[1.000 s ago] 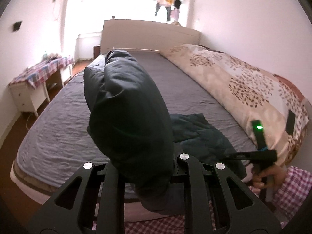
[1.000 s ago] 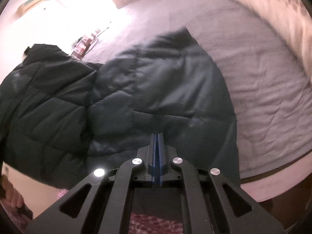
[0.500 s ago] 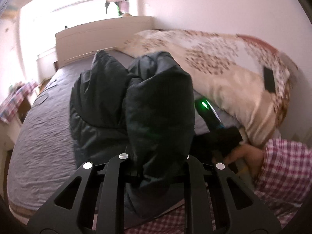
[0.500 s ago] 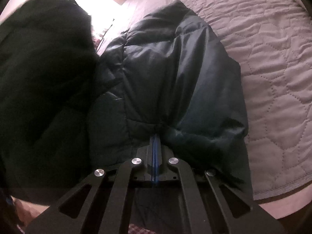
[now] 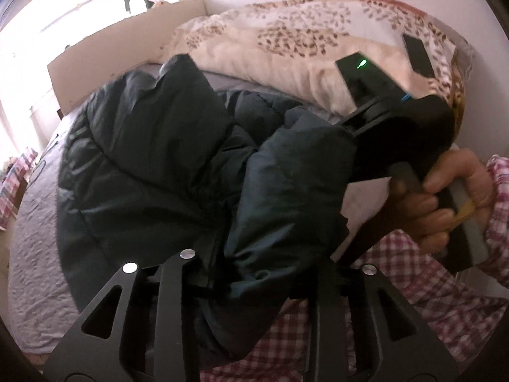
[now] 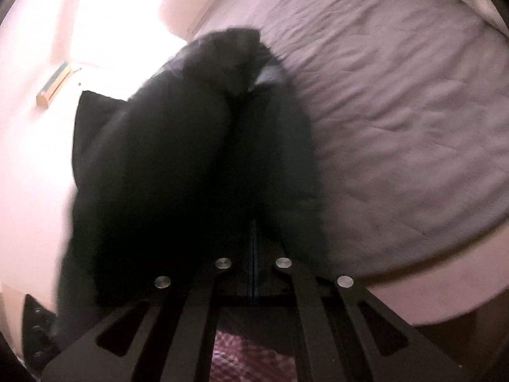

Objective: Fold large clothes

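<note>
A dark green puffy jacket (image 5: 152, 159) lies heaped on the grey bed cover (image 5: 35, 254). A thick fold of it fills the gap in my left gripper (image 5: 254, 261), whose jaws are opening while the cloth still sits against both fingers. My right gripper (image 5: 381, 95) is close by at the right, held by a hand (image 5: 451, 191), its tips buried in the jacket's edge. In the blurred right wrist view the right gripper (image 6: 253, 238) is shut, blue pads together, with the jacket (image 6: 191, 159) bunched dark right over its tips.
A floral cream duvet (image 5: 286, 41) lies rolled along the bed's far side with a dark phone (image 5: 418, 52) on it. The pale headboard (image 5: 127, 41) stands at the back. A plaid sleeve (image 5: 413, 302) fills the near right. Grey bed cover (image 6: 397, 111) spreads right of the jacket.
My left gripper has swung down and right with its fold, closing on the right gripper, and its fingers stand wider apart. The raised jacket has come down onto the bed. The right gripper shifted.
</note>
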